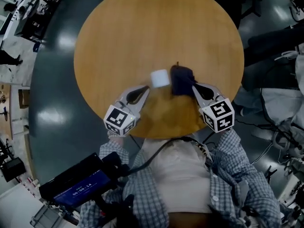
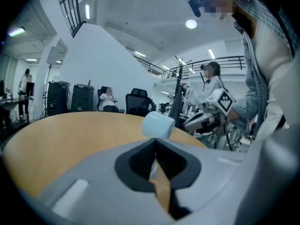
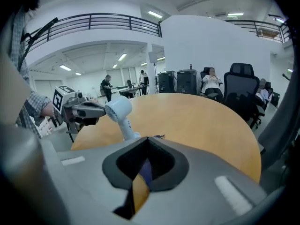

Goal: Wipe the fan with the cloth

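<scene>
A small white fan [image 1: 160, 78] stands on the round wooden table [image 1: 118, 42], near its front edge. A dark blue cloth [image 1: 182, 80] lies bunched just right of the fan. My left gripper [image 1: 147, 89] hovers just before the fan's left side, jaws together with nothing in them. My right gripper [image 1: 193, 86] has its tip at the cloth's near right corner, jaws also together. In the left gripper view the fan [image 2: 155, 124] sits just beyond the shut left gripper [image 2: 155, 140]. In the right gripper view the fan [image 3: 119, 112] stands to the left, beyond the shut right gripper [image 3: 148, 138].
The person's body is at the table's near edge, with a dark device with a lit screen [image 1: 78, 184] at the lower left. Office chairs [image 3: 241, 97] and seated people are beyond the table's far side. Dark floor surrounds the table.
</scene>
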A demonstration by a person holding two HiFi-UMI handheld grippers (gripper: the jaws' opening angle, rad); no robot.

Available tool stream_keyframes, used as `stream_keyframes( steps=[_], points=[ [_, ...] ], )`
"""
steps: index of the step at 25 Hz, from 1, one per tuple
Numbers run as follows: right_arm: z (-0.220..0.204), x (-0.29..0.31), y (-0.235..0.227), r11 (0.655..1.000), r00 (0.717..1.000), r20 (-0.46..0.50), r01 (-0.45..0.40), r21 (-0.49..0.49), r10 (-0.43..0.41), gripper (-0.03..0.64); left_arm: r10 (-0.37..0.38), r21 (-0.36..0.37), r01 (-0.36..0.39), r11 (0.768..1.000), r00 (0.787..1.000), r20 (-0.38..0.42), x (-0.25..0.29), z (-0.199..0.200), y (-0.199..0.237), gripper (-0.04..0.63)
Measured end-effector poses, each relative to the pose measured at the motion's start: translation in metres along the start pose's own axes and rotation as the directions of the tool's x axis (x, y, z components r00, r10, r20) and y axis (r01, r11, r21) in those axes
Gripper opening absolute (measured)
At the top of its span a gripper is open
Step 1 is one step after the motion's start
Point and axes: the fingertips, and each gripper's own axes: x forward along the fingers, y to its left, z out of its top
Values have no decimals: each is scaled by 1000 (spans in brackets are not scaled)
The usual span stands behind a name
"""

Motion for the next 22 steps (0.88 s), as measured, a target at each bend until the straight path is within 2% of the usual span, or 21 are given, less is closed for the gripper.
stream_keyframes(
  steps=[9, 15, 22],
  points=[
    [12, 1, -10, 989, 994, 104, -24, 145, 9, 5, 30, -10, -30, 1000, 999, 37, 8, 8, -7, 0],
    [37, -3, -14, 983, 978, 196, -105, 152, 74, 5, 32, -11, -31, 999, 998, 49, 18, 20, -10, 0],
    [39, 17, 1, 983, 973, 196, -144, 114, 120, 5, 32, -10, -31, 999, 997, 66, 17, 18, -3, 0]
  ],
)
